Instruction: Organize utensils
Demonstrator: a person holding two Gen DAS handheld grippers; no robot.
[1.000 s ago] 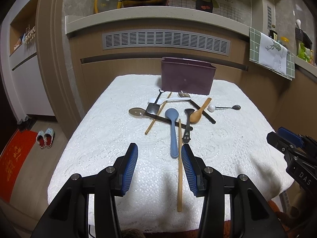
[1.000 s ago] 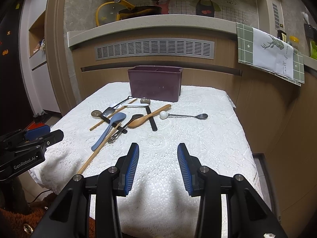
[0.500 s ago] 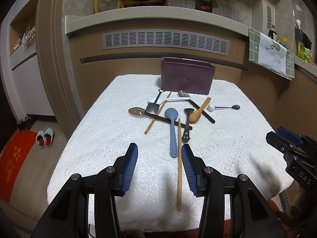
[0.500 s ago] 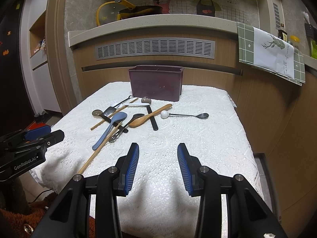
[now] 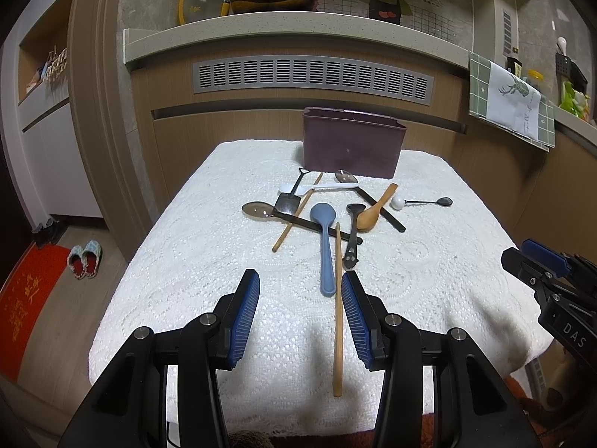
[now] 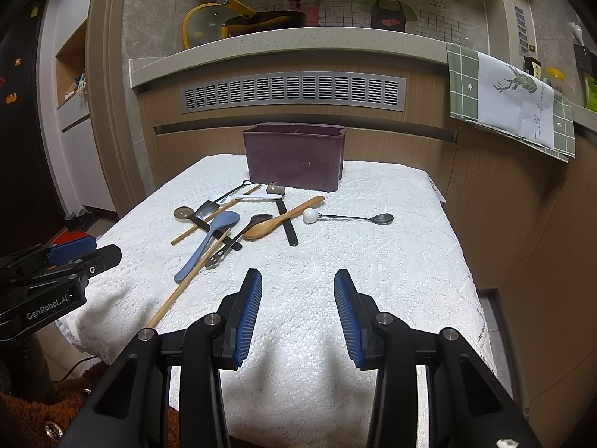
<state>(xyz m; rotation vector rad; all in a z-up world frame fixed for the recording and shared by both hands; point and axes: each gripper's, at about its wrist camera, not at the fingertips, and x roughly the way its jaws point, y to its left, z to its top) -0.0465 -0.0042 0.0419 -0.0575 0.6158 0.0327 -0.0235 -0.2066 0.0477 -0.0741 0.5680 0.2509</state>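
My left claw (image 5: 300, 304) hangs spread apart and empty over the near edge of the worktop (image 5: 209, 268), and my right claw (image 6: 297, 302) is likewise released, gripping nothing, above bare white cloth. Just ahead of the left claw a long wooden chopstick (image 5: 338, 310) runs toward me past its right-hand finger, beside a blue spoon (image 5: 325, 240) whose bowl points away. Beyond these the rest of the utensils lie in a loose, crossed heap: a black slotted utensil (image 5: 352, 237), a wooden spoon (image 5: 374, 211), a second chopstick (image 5: 296, 213), a small black spatula (image 5: 289, 201), a white spoon (image 5: 317, 186), and two translucent-bowled spoons with dark handles (image 5: 261, 210). A little apart to the right sits a dark spoon with a white ball end (image 6: 349, 217). At the far end stands the purple holder (image 6: 294, 156), its rim showing a divider; I see nothing poking out of it. I judge the sorting has not begun: every utensil in view lies on the cloth, so all remain to be carried over.
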